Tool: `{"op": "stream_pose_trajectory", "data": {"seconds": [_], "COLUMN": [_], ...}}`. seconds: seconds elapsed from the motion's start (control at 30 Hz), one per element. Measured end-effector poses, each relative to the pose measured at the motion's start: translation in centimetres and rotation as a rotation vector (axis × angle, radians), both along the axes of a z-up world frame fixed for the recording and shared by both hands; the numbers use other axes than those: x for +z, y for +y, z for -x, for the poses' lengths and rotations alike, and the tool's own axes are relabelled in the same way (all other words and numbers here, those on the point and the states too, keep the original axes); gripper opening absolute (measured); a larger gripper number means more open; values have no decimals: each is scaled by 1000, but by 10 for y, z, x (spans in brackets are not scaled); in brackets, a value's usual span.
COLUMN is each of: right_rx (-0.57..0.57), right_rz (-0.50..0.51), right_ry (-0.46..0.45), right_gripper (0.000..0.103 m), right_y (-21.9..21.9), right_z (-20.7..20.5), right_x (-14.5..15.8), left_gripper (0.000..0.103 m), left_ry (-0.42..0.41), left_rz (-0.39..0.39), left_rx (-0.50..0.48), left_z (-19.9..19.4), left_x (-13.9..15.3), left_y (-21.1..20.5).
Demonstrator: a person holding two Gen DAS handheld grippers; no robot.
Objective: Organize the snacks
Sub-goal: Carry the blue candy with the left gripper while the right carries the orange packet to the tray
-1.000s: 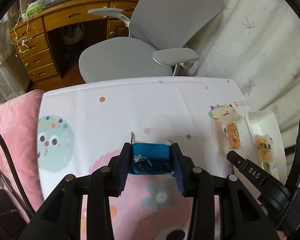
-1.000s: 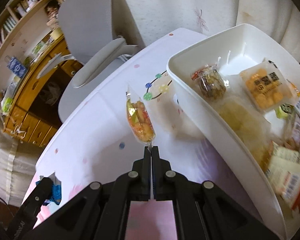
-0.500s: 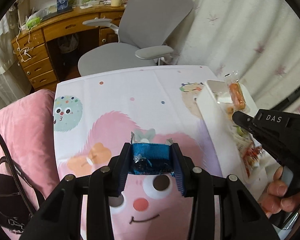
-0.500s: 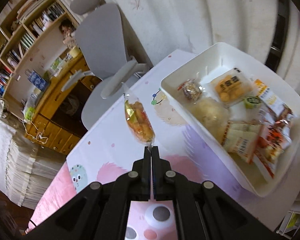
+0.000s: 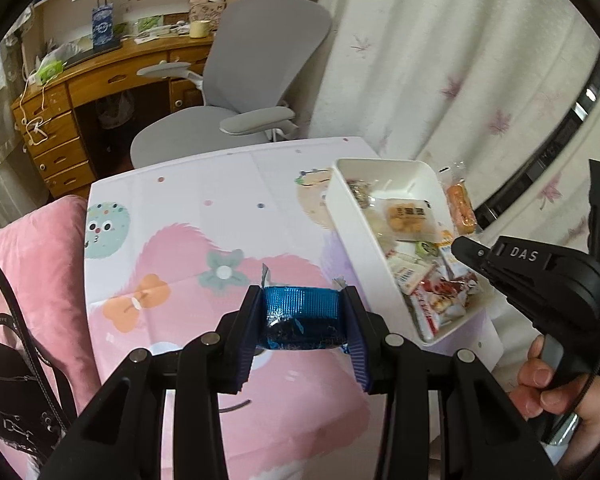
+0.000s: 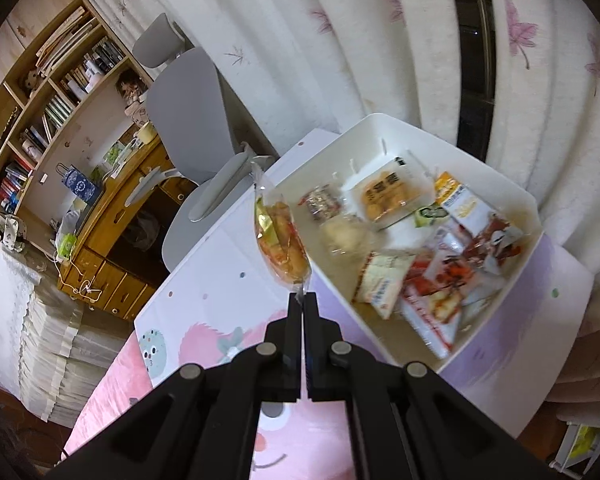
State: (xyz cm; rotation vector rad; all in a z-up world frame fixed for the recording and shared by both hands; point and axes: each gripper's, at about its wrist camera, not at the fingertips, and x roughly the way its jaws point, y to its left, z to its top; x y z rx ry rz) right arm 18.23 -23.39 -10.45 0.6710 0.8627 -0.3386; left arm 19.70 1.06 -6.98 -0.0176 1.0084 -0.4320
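Note:
My left gripper (image 5: 302, 320) is shut on a shiny blue snack packet (image 5: 300, 316), held above the pink cartoon tablecloth (image 5: 172, 264). My right gripper (image 6: 302, 300) is shut on the bottom seal of a clear packet of orange snacks (image 6: 280, 240), held upright above the near-left rim of the white bin (image 6: 496, 300). That packet also shows in the left wrist view (image 5: 462, 206), over the bin's (image 5: 360, 236) far side. The bin holds several wrapped snacks.
A grey office chair (image 5: 256, 80) stands behind the table, with a wooden desk (image 5: 100, 76) and bookshelves (image 6: 40, 120) beyond. White curtains (image 5: 440, 60) hang to the right. A pink cushion (image 5: 32, 280) lies at the table's left edge.
Both grippers have risen and pulled back with their packets. The right gripper has carried the orange snack packet over the bin; the whole bin now shows.

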Motion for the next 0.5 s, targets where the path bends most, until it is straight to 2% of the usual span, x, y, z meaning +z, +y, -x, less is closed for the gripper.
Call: {"op": "stream_pose_trajectory", "data": {"seconds": [0.2, 0.3, 0.5], "right_rx": [27, 61, 152], "right_rz": [-27, -8, 20], "right_ry": [20, 21, 35], "right_gripper": [1, 1, 1], "right_y": [-51, -74, -117], "right_z": [7, 6, 1], "right_x": [-8, -7, -9], "left_gripper": [38, 38, 38], "left_ry": [17, 38, 54], "left_rz": [-5, -34, 11], "left_rx": [24, 52, 106], "left_z": [11, 13, 21], "left_x": [2, -3, -10], "left_y": [-37, -58, -102]}}
